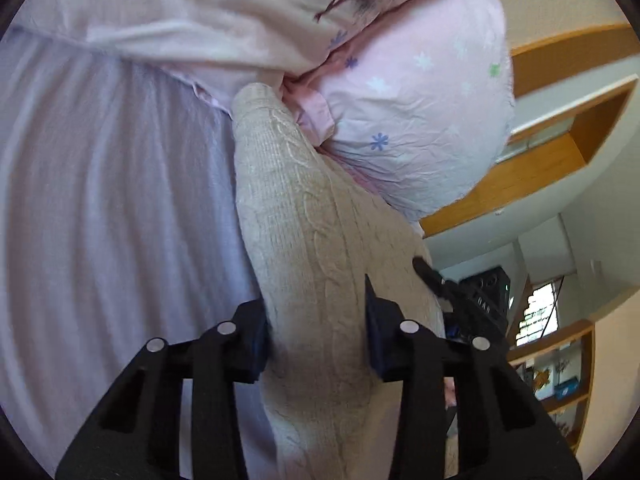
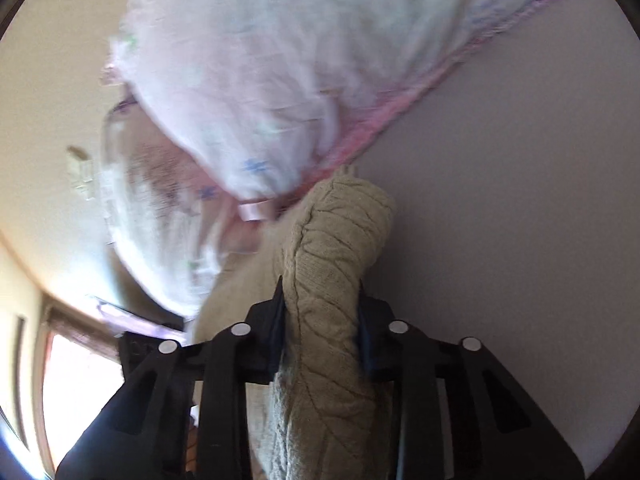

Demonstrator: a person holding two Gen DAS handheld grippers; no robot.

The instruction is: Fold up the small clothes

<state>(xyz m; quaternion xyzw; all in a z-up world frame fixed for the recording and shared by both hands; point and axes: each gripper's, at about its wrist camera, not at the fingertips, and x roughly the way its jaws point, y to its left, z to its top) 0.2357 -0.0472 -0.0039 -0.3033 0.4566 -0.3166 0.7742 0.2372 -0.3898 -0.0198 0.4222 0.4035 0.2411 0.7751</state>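
A beige cable-knit garment (image 1: 316, 216) runs up the middle of the left wrist view, lifted over the lilac bed sheet (image 1: 112, 200). My left gripper (image 1: 316, 320) is shut on its lower part, fabric bunched between the jaws. In the right wrist view the same knit garment (image 2: 340, 232) is rolled into a thick bundle, and my right gripper (image 2: 320, 304) is shut on it. The other gripper's black tip (image 1: 428, 272) shows at the garment's right edge in the left wrist view.
A pink pillow with small flowers (image 1: 416, 104) and a pale pink quilt (image 1: 200, 20) lie at the head of the bed. Wooden shelves (image 1: 560, 152) and a window (image 1: 540, 312) stand to the right. The pillow (image 2: 248, 80) shows blurred in the right wrist view.
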